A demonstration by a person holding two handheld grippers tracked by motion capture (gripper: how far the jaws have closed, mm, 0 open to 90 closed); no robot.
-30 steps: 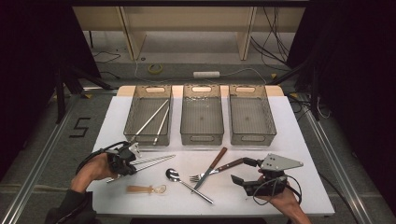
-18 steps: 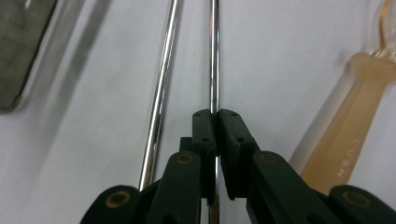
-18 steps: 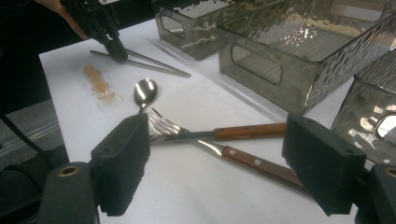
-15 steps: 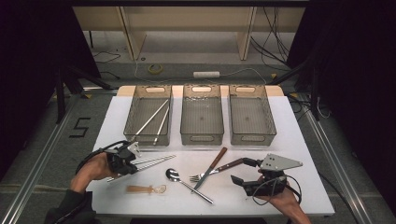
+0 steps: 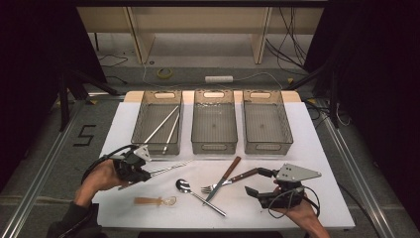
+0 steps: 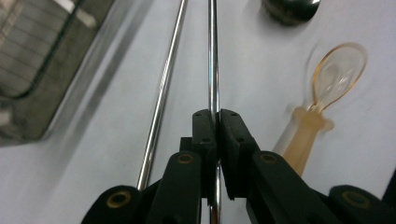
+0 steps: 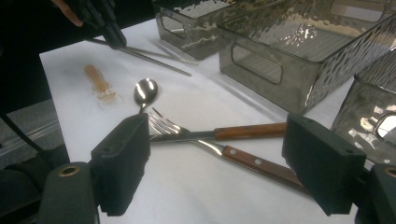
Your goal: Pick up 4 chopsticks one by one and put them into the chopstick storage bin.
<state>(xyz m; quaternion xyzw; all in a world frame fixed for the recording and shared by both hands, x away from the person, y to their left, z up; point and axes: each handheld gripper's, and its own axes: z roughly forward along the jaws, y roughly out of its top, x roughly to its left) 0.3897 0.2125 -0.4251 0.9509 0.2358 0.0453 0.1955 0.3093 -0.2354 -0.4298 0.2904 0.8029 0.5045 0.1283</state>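
**Left hand lifts a pinched chopstick**

Raised slightly since the earlier frame, the left gripper [image 5: 148, 172] pinches one metal chopstick [image 6: 213, 60] between pressed-together fingers [image 6: 205, 135]; a second chopstick [image 6: 161, 93] lies just beside it. White worktop [image 5: 317, 148], dark room around. Right gripper [image 7: 215, 163] rests, fingers spread, near the fork [image 7: 187, 133].
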